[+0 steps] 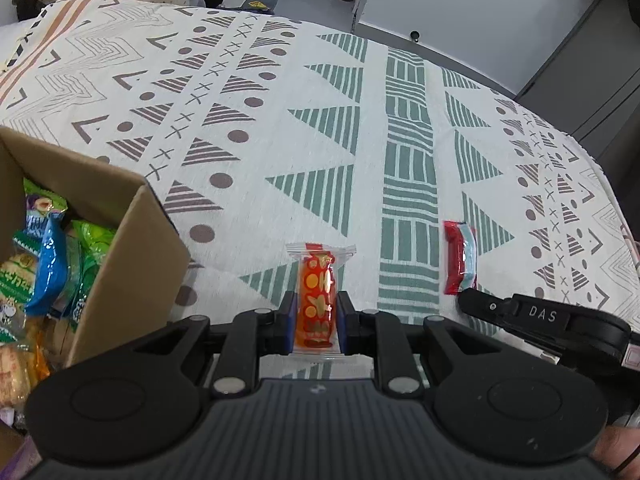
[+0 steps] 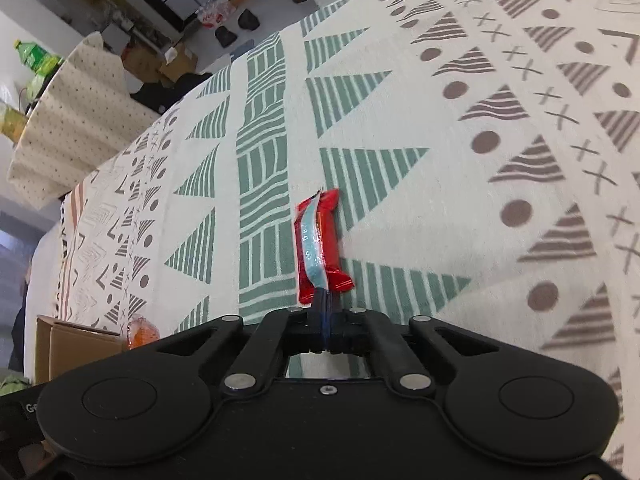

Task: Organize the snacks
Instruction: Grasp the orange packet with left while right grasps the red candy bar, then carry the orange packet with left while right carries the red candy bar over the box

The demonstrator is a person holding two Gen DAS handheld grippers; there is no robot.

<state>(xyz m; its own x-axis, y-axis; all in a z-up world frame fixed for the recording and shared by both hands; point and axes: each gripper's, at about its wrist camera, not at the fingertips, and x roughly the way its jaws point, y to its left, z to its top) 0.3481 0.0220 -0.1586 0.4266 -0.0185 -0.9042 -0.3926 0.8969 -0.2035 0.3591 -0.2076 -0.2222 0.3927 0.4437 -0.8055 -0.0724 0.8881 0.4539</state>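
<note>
Here, the left gripper (image 1: 316, 322) is clamped on an orange snack packet (image 1: 318, 300), its blue-padded fingers (image 1: 290, 320) pressing the packet's two long sides. The packet has a clear wrapper with orange and yellow shapes, and it points straight ahead from the gripper, over the surface (image 1: 280, 120), which wears a white cloth printed with green and brown triangles, dots and crosses.

The right gripper (image 2: 325, 320) has its fingers drawn together on the near end of a red snack bar (image 2: 320, 246) with a pale blue stripe. The bar lies lengthwise on a green band of the cloth, stretching away from the gripper. In the left wrist view the same bar (image 1: 460, 258) sits to the right of the orange packet, with the right gripper's black finger (image 1: 480, 306) at its near end.

A cardboard box (image 1: 132, 248) stands open at the left, just beside the left gripper. It holds a heap of packets in green, blue and yellow wrappers (image 1: 44, 264). From the right wrist view the box (image 2: 76, 340) appears low at the left edge.

A bit of the person's hand (image 1: 616, 452) shows at the bottom right corner of the left wrist view.
</note>
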